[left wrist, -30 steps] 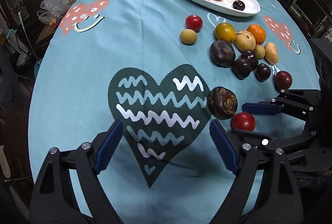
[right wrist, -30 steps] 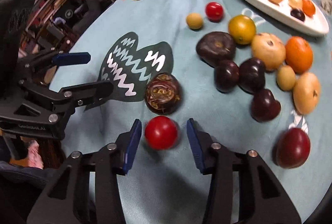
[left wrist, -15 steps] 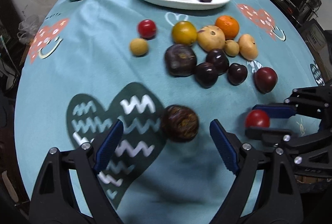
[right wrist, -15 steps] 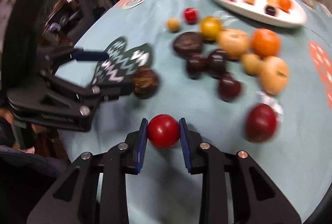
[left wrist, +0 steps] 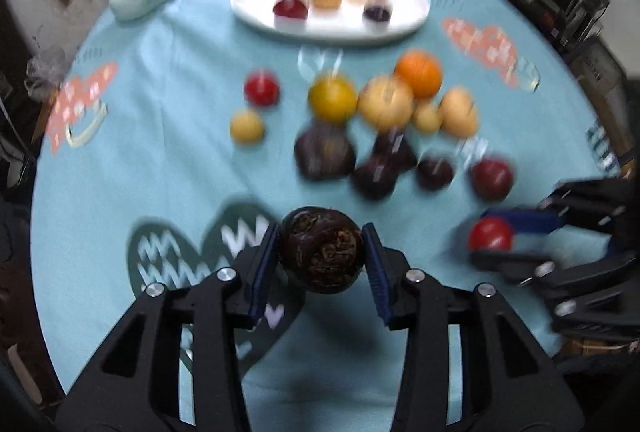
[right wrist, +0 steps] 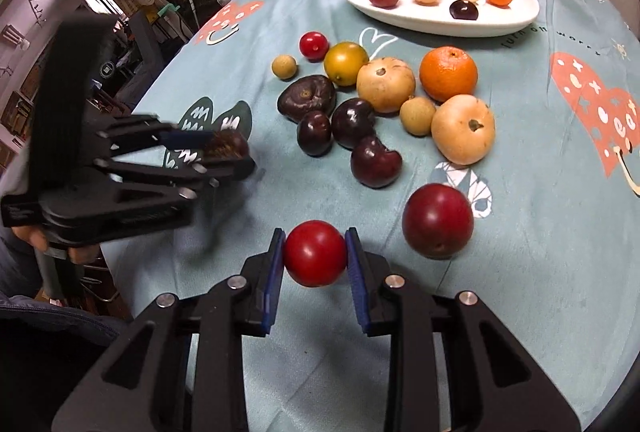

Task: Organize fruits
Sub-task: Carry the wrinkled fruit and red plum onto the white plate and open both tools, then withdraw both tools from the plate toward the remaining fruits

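The left gripper (left wrist: pixel 322 256), its jaws having just closed, is clamping a wrinkled dark fruit (left wrist: pixel 322 254); the right gripper (right wrist: pixel 315 252) is gripping a red tomato (right wrist: pixel 315 253). Beyond both, loose fruit is lying before the white plate (right wrist: pixel 516 18).

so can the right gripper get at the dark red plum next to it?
Probably not yet: right gripper is shut on the red tomato. The plum sits unobstructed beside its fingers.
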A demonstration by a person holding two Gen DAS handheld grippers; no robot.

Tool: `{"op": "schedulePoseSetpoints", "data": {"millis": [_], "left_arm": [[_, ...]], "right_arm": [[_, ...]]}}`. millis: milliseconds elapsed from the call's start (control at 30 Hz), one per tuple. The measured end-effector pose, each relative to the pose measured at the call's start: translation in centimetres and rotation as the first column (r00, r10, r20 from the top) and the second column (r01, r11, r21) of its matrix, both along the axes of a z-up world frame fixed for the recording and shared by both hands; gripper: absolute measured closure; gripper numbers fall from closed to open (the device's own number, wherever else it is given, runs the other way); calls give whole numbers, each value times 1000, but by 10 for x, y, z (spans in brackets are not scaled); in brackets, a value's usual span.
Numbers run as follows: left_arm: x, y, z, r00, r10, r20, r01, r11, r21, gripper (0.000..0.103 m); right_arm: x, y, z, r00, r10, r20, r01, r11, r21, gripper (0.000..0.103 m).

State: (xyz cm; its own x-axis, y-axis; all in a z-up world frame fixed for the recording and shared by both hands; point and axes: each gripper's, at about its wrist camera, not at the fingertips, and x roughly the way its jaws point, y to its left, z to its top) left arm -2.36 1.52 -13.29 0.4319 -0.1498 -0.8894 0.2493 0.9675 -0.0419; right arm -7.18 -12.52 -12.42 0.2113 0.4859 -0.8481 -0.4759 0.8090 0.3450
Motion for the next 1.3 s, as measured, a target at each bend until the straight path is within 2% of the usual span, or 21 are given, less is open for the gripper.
{"op": "schedulePoseSetpoints", "data": {"millis": [67,233,333,433,500,567,600,633,700,767,800,833,867,933,1067,1167,1300], "left_arm": [[17,0,19,999,4,36,-3,999,-37,61],[91,-20,63,989,19,146,-11,998,-54,61],[141,-37,63,986,37,161,-34,999,-21,61],[176,-51,41,992,42,119,-46,999,26,61],[189,-58,31,994,32,102,-36,998,41,60],[199,-64,21,995,20,99,-27,998,65,51],[201,-63,19,994,22,106,-30,997,72,38],[203,-63,18,992,28,123,-37,996,75,33],[205,-59,18,990,34,134,-43,997,67,33],[210,-51,16,990,58,127,-66,996,61,31],[209,-48,16,989,69,129,-77,995,61,31],[208,-45,17,988,79,133,-87,994,60,31],[205,-42,18,988,84,132,-92,994,55,31],[200,-38,22,985,101,137,-108,993,49,31],[176,-34,39,980,105,170,-111,994,26,29],[156,-34,55,974,101,205,-105,994,10,27],[130,-39,75,964,85,252,-89,996,3,24]], "right_arm": [[9,-3,8,1000,-6,18,6,1000,4,72],[69,-19,57,984,-69,165,64,997,33,72],[119,-28,77,958,-134,253,129,991,35,72],[168,-33,69,946,-182,269,186,982,8,72],[196,-36,57,951,-189,246,195,981,1,71],[218,-40,44,956,-194,220,199,980,-4,71],[228,-40,37,958,-198,207,207,978,-20,71],[235,-41,31,958,-201,203,212,977,-32,71],[243,-43,23,959,-202,198,215,976,-46,71],[249,-48,18,961,-209,184,218,976,-28,69],[250,-50,16,960,-216,179,224,974,-26,53],[250,-53,17,955,-230,185,237,972,-14,28],[250,-54,18,951,-242,193,245,970,10,23],[250,-54,22,955,-240,173,237,971,37,20],[235,-51,45,954,-214,211,209,977,43,20],[207,-60,66,947,-223,230,203,973,105,20],[156,-84,94,920,-295,256,245,946,210,16]]}}
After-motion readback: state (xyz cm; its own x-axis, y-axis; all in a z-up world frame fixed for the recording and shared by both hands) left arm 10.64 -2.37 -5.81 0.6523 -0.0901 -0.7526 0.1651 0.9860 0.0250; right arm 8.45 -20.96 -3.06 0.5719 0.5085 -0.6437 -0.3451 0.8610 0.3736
